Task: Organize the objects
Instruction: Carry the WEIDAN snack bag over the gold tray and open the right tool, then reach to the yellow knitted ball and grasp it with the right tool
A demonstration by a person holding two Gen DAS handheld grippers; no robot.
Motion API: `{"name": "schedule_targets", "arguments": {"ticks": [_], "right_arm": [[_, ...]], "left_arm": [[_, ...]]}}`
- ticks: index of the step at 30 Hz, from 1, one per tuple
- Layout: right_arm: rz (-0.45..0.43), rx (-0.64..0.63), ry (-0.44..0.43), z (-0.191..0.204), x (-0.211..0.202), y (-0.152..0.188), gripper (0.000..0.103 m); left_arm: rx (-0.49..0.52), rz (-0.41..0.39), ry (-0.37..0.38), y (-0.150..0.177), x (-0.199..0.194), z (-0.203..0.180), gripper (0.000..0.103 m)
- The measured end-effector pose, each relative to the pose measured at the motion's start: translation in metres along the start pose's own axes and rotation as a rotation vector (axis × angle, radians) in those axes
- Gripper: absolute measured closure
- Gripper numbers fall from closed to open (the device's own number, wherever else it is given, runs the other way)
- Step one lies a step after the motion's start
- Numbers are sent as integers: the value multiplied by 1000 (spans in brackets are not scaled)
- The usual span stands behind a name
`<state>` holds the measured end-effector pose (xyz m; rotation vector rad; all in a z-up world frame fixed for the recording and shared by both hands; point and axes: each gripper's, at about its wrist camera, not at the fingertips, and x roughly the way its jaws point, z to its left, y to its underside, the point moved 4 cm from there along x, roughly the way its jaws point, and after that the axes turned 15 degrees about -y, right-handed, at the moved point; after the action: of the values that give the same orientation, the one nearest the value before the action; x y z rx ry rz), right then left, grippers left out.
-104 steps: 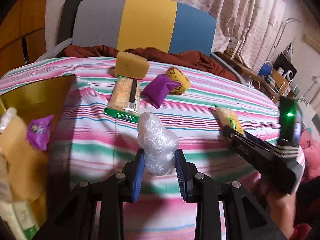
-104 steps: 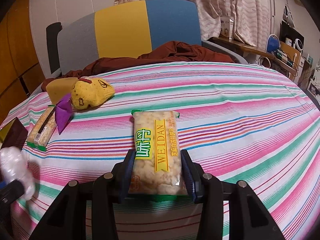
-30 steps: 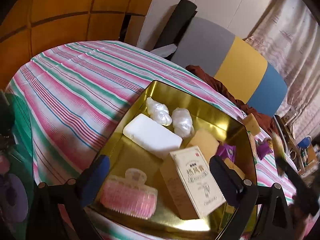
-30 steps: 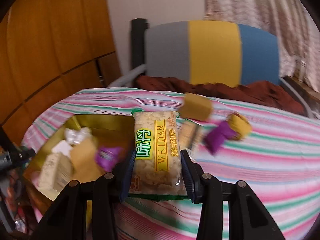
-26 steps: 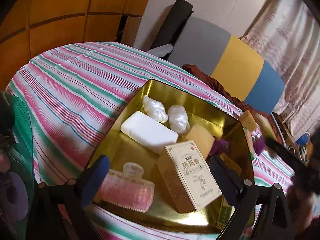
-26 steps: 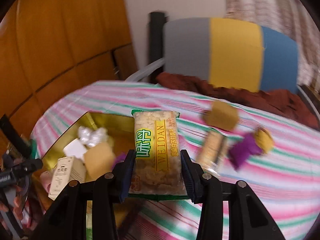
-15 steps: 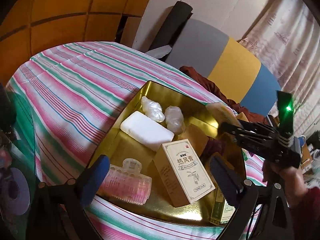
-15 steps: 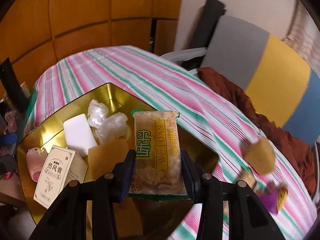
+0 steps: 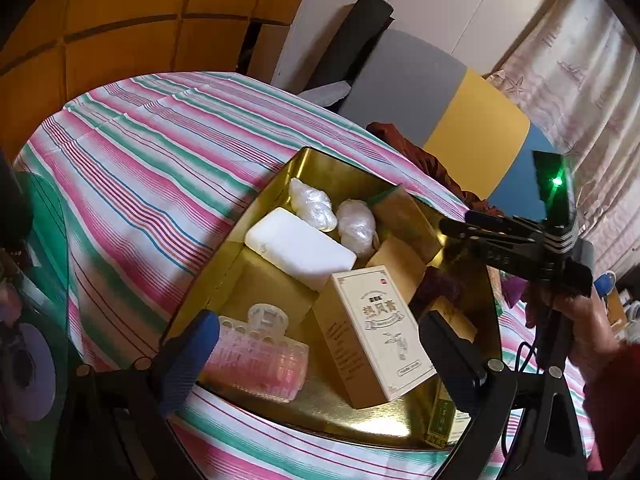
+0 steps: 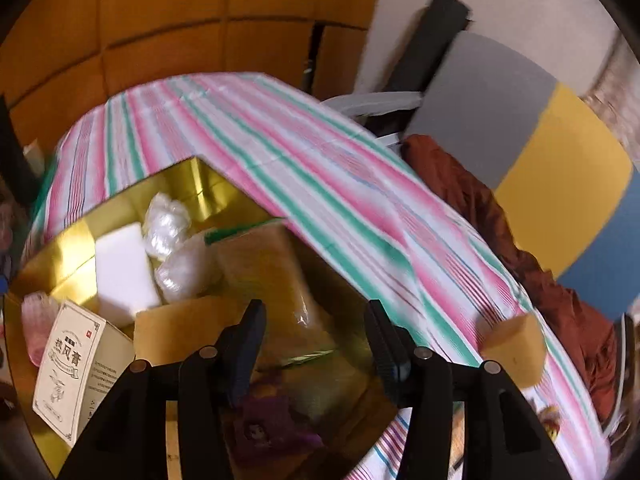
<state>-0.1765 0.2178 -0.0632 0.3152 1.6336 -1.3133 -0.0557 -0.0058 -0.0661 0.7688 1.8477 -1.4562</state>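
The right gripper (image 10: 312,340) has just been opening, and the snack pack (image 10: 268,280) that sat clamped between its fingers (image 10: 248,336) half a second ago is now out of them: it lies blurred, below and beyond the tips, in the gold tray (image 10: 200,188), apparently dropping or just landed against the far wall beside the two plastic-wrapped lumps (image 10: 172,240). The fingers stand at a moderate gap with nothing pressed between them. The left view shows the same pack (image 9: 404,216) at the tray's (image 9: 320,160) back edge, with the right gripper (image 9: 452,226) hanging over that corner

The left gripper (image 9: 316,344) hovers over the tray's near side, fingers (image 9: 188,356) wide and empty, much as a second ago

So this item counts as delivered. The tray already holds a white block (image 9: 300,244), a boxed ointment (image 9: 376,328), a pink hair clip (image 9: 256,352) and a purple sachet (image 10: 264,428). Out on the striped tabletop (image 10: 320,184) a yellow sponge (image 10: 516,348) is visible, so the sorting looks unfinished; the right hand is free to go back for it
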Motion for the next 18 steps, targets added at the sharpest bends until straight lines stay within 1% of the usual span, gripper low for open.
{"name": "schedule_targets", "arguments": {"ticks": [3,7,14,18], "right_arm": [[-39,84,12,-13,-13,10,51],[-73,213,5,-29,-25,32,51],[-113,319,25,-36,-47,78,51],[-129,404,43,-50,-63,114,51]], "left_arm": [[6,4,1,1,-1,-6,2],[25,15,14,6,-4,-18,2],[72,5,27,14,-11,-39,1],[99,13,35,19,-13,-52,1]]}}
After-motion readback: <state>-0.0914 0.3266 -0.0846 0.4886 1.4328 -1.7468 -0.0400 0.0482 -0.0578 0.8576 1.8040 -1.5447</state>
